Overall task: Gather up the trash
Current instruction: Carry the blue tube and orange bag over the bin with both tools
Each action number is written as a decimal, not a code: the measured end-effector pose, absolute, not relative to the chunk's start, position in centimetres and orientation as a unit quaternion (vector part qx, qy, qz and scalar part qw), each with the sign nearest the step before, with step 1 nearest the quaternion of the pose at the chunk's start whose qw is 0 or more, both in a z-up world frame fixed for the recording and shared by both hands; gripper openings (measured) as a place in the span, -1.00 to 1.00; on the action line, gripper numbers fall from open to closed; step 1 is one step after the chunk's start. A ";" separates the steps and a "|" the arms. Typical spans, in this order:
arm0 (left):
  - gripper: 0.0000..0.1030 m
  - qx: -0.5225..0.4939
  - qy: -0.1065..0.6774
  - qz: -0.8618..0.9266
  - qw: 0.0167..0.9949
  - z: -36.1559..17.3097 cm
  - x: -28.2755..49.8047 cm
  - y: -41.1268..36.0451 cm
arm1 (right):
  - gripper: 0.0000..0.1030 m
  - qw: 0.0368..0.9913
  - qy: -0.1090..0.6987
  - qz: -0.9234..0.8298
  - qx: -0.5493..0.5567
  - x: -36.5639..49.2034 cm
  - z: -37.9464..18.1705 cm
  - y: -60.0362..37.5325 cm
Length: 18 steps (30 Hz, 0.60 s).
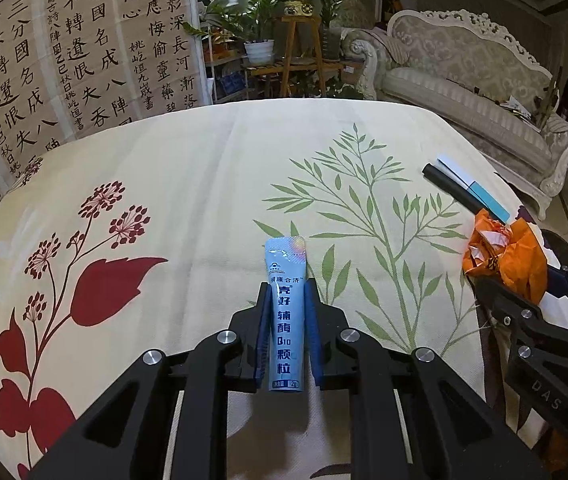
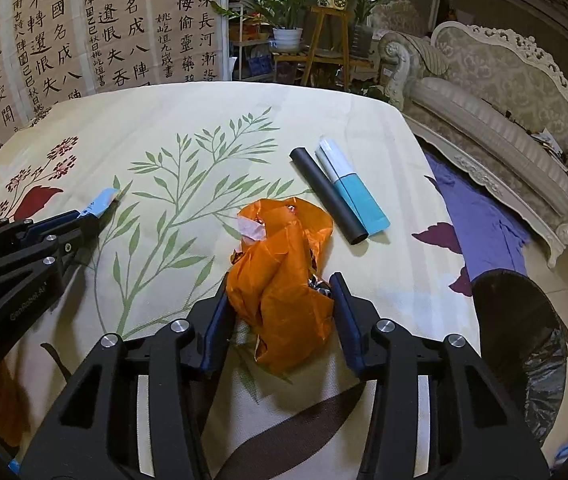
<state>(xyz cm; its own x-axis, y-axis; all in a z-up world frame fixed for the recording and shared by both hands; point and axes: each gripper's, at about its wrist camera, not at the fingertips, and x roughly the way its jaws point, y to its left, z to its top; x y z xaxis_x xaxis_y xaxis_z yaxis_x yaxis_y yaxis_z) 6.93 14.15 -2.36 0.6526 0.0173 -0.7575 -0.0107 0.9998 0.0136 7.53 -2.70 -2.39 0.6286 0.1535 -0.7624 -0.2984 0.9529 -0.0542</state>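
the work is at the picking-up step, and both hands are loaded. the left gripper (image 1: 287,292) has its jaws clenched on a narrow blue sachet (image 1: 286,312), pinched along its long sides so that its top end sticks out past the fingertips toward the far side of the table (image 1: 204,168). in the right wrist view the same sachet shows as a small blue tip poking from that gripper at the left of the scene, just above the flowered cloth.

the right gripper (image 2: 282,292) has its jaws closed around a crumpled orange wrapper (image 2: 280,272), the pads pressing into both sides of the bundle. whether the wrapper is lifted or resting on the cloth cannot be told from these views.

left on the table are a black tube (image 2: 325,196) and a folded white and blue packet (image 2: 353,190), lying side by side and touching, just beyond the orange wrapper toward the far right.

a dark-lined bin (image 2: 523,332) stands off the near right edge of the table, beside the right gripper. the likely next move is to carry both pieces there and let them go over its mouth. the right hand has the short trip; the left would need to cross over the table without fouling the right arm. the wrapper is springy and light, so it may cling to a pad on release.
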 end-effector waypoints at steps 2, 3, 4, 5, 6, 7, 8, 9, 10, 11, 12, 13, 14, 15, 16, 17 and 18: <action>-0.66 0.003 0.413 0.009 0.911 -2.2 6.7 14.2 | -0.13 0.899 0.409 0.126 -0.090 7.1 -2.2 -2.6; -0.66 0.003 0.411 0.010 0.912 -2.1 6.6 14.2 | -0.13 0.900 0.407 0.127 -0.089 6.8 -2.1 -2.6; -0.66 0.004 0.409 0.010 0.913 -2.0 6.5 14.2 | -0.13 0.902 0.404 0.127 -0.088 6.5 -1.9 -2.6; -0.66 0.005 0.407 0.011 0.914 -1.9 6.3 14.2 | -0.13 0.903 0.402 0.127 -0.086 6.3 -1.9 -2.6; -0.66 0.005 0.405 0.012 0.914 -1.9 6.2 14.1 | -0.13 0.904 0.399 0.127 -0.084 5.9 -1.7 -2.8; -0.66 0.004 0.404 0.011 0.915 -1.8 5.9 14.1 | -0.13 0.906 0.396 0.126 -0.080 5.6 -1.5 -3.0; -0.66 0.003 0.403 0.011 0.915 -1.8 5.8 14.0 | -0.13 0.907 0.394 0.125 -0.077 5.5 -1.4 -3.2; -0.66 0.001 0.400 0.011 0.917 -1.6 5.5 13.9 | -0.13 0.909 0.392 0.124 -0.073 5.3 -1.2 -3.4; -0.66 0.000 0.398 0.012 0.917 -1.5 5.4 13.9 | -0.13 0.910 0.390 0.123 -0.071 5.1 -1.1 -3.6; -0.66 -0.001 0.395 0.012 0.918 -1.4 5.2 13.8 | -0.13 0.912 0.386 0.121 -0.068 4.7 -0.8 -3.9; -0.66 -0.005 0.390 0.013 0.921 -1.1 4.9 13.6 | -0.13 0.915 0.381 0.118 -0.066 4.4 -0.6 -4.2; -0.66 -0.007 0.387 0.014 0.922 -0.9 4.7 13.5 | -0.13 0.916 0.378 0.116 -0.064 4.3 -0.4 -4.4; -0.66 -0.008 0.383 0.013 0.924 -0.7 4.4 13.3 | -0.13 0.919 0.372 0.112 -0.062 3.9 -0.1 -4.8; -0.66 -0.009 0.380 0.013 0.925 -0.6 4.3 13.1 | -0.13 0.922 0.367 0.108 -0.060 3.6 0.1 -5.2; -0.66 -0.010 0.375 0.012 0.927 -0.4 4.0 12.8 | -0.13 0.924 0.363 0.104 -0.059 3.3 0.4 -5.6; -0.66 -0.010 0.372 0.010 0.928 -0.1 3.8 12.5 | -0.13 0.925 0.361 0.101 -0.059 3.1 0.5 -5.9; -0.66 -0.010 0.368 0.006 0.930 0.1 3.5 12.0 | -0.13 0.928 0.357 0.096 -0.058 2.8 0.7 -6.4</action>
